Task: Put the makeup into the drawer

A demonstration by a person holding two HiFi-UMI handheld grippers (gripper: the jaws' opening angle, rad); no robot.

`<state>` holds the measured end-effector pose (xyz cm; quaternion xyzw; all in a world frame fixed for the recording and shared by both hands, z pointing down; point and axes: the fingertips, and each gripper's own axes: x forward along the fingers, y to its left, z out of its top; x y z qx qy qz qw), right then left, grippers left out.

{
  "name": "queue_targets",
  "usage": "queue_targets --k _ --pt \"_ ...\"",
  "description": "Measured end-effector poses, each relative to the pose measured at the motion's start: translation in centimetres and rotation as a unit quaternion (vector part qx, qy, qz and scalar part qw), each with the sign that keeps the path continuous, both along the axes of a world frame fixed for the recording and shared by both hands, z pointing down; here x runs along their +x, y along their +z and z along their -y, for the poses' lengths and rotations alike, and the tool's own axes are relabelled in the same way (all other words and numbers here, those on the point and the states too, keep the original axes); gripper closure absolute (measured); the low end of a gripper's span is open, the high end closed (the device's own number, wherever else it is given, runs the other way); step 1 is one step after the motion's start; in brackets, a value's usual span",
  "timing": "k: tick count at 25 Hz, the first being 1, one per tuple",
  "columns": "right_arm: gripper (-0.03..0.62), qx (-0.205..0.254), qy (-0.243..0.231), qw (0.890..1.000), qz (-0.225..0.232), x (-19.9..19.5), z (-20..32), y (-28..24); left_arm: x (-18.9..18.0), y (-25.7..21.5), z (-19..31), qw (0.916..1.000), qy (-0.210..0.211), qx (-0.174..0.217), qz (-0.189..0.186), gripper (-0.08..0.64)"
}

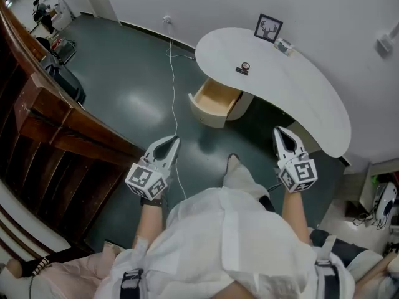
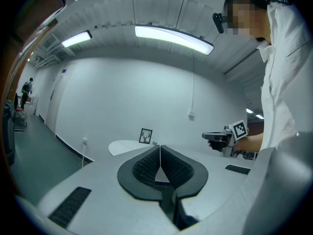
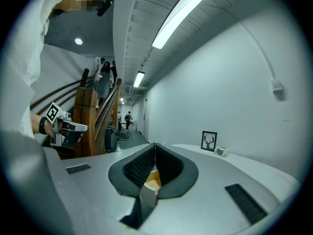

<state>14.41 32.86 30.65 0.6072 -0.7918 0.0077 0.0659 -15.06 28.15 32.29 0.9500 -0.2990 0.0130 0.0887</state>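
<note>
A small dark makeup item (image 1: pixel 244 68) lies on the white curved table (image 1: pixel 312 98). Under the table's near edge a light wooden drawer (image 1: pixel 215 101) stands pulled open. Both grippers hang in the air short of the table, pointing toward it. My left gripper (image 1: pixel 171 142) is shut and empty, its black pads (image 2: pixel 146 168) meeting in the left gripper view. My right gripper (image 1: pixel 281 132) is also shut with nothing held; in the right gripper view a bit of the drawer (image 3: pixel 152 180) shows below its closed jaws.
A framed deer picture (image 1: pixel 269 28) and a small pale box (image 1: pixel 283 46) stand at the table's back by the white wall. A cable (image 1: pixel 173 73) runs down the wall and across the dark floor. A wooden stair railing (image 1: pixel 56 123) rises on the left.
</note>
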Motion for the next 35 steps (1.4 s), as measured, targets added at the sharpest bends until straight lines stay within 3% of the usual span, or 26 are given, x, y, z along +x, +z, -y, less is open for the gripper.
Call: queue_targets --k 8,20,27,35 --pt "0.581 -0.023 -0.029 0.999 -0.008 2.1 7.3 2.0 5.0 0.1 6.1 0.9996 0.026 0.001 0.011 0.543" --pt "0.581 -0.072 -0.058 0.995 -0.036 7.7 23.9 6.3 13.0 1.7 21.2 0.9993 0.025 -0.012 0.024 0.541" --pt "0.581 -0.112 -0.106 0.987 -0.049 9.7 31.4 9.5 16.8 3.0 28.2 0.9991 0.009 -0.023 0.033 0.541" --pt "0.581 -0.156 -0.144 0.976 -0.051 11.0 35.8 12.6 20.2 4.8 32.3 0.9978 0.010 -0.045 0.047 0.541"
